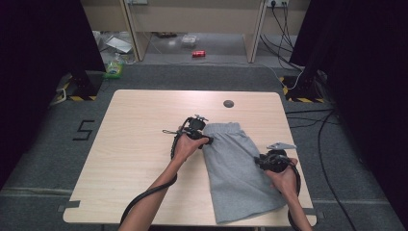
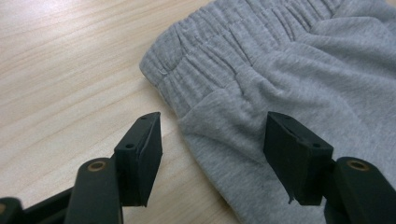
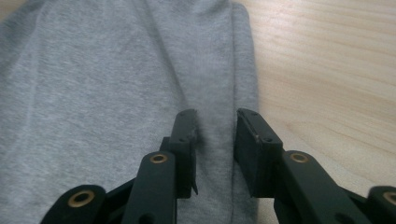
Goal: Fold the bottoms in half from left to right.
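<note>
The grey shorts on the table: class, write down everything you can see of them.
The shorts are light grey, of soft jersey-like knit, with a gathered elastic waistband at the far end. They lie flat, seemingly folded lengthwise, on the right half of the wooden table, hems toward the near edge. The left gripper stands open at the waistband corner. The right gripper, jaws narrowly apart, straddles the side edge.

Wooden table (image 1: 144,144), grey shorts (image 1: 235,168) on it

Left gripper (image 2: 212,154) jaws spread wide, straddling the side edge of the grey sweat shorts (image 2: 289,70) just below the gathered waistband (image 2: 210,51), on the wooden table (image 2: 65,70).
</note>
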Tool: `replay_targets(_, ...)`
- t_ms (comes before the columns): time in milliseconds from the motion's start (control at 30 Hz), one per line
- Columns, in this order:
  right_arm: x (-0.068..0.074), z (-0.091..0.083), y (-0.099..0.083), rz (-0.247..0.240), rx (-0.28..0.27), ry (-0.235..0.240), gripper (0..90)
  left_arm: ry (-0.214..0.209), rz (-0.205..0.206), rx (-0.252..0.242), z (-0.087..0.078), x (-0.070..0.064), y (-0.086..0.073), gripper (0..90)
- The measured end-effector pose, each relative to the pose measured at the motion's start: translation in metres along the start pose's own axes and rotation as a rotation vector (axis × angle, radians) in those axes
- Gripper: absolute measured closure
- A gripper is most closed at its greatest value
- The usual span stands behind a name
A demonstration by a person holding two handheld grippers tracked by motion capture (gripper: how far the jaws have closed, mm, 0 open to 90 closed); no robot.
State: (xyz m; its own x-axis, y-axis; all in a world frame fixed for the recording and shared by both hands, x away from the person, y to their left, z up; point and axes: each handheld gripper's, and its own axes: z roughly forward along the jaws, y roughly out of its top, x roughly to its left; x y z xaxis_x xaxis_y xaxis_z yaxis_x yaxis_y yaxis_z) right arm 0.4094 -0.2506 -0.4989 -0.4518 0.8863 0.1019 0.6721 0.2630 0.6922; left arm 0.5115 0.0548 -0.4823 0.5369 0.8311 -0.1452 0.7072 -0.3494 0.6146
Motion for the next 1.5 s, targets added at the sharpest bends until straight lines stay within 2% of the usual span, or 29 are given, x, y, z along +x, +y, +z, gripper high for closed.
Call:
replay_targets(100,-0.001,0.0,0.0,-0.041,-0.003,-0.018,79.6,0.0,-0.003,0.001,0.001,0.0,-0.001,36.8)
replay_targets(167,-0.001,-0.001,0.0,-0.047,-0.015,-0.025,87.4,0.0,0.001,0.005,0.002,0.0,-0.001,36.8)
replay_targets(200,-0.003,-0.003,0.001,-0.063,-0.024,-0.044,88.3,0.0,0.002,0.005,0.002,0.0,0.0,36.8)
replay_targets(233,-0.003,-0.003,0.001,-0.063,-0.024,-0.044,88.3,0.0,0.006,0.007,0.002,0.0,0.0,36.8)
replay_targets(333,-0.007,-0.006,0.0,-0.04,-0.04,-0.054,88.4,-0.003,0.004,0.003,0.001,0.0,0.001,36.8)
replay_targets(400,-0.01,-0.007,-0.002,-0.053,-0.042,-0.089,89.1,-0.001,0.008,0.003,0.001,0.0,0.001,36.8)
replay_targets(467,-0.017,-0.009,-0.003,-0.02,-0.057,-0.093,88.9,-0.001,0.004,0.0,0.0,0.001,0.001,36.7)
replay_targets(500,-0.02,-0.011,-0.004,0.012,-0.069,-0.074,86.2,-0.001,0.004,0.001,0.0,0.001,0.001,36.6)
replay_targets(567,-0.023,-0.014,-0.005,0.044,-0.084,-0.072,80.9,-0.001,0.005,0.001,-0.001,0.002,0.001,36.6)
replay_targets(667,-0.022,-0.019,-0.005,0.042,-0.084,-0.063,70.7,-0.002,0.001,0.0,-0.001,0.001,0.002,36.7)
replay_targets(867,-0.011,-0.029,-0.004,0.022,-0.1,-0.05,61.1,0.003,0.006,0.01,0.005,-0.003,0.001,37.4)
replay_targets(1000,0.0,-0.036,-0.001,-0.003,-0.114,-0.029,57.1,0.036,0.035,0.033,0.012,-0.005,0.0,39.9)
replay_targets(1233,0.029,-0.047,-0.001,-0.067,-0.121,0.016,53.4,0.074,0.078,0.051,0.019,-0.009,0.004,44.4)
replay_targets(1400,0.051,-0.051,-0.006,-0.12,-0.119,0.048,51.2,0.085,0.075,0.049,0.021,-0.009,0.006,49.6)
replay_targets(1500,0.063,-0.055,-0.012,-0.134,-0.119,0.07,49.9,0.086,0.074,0.048,0.021,-0.009,0.007,52.1)
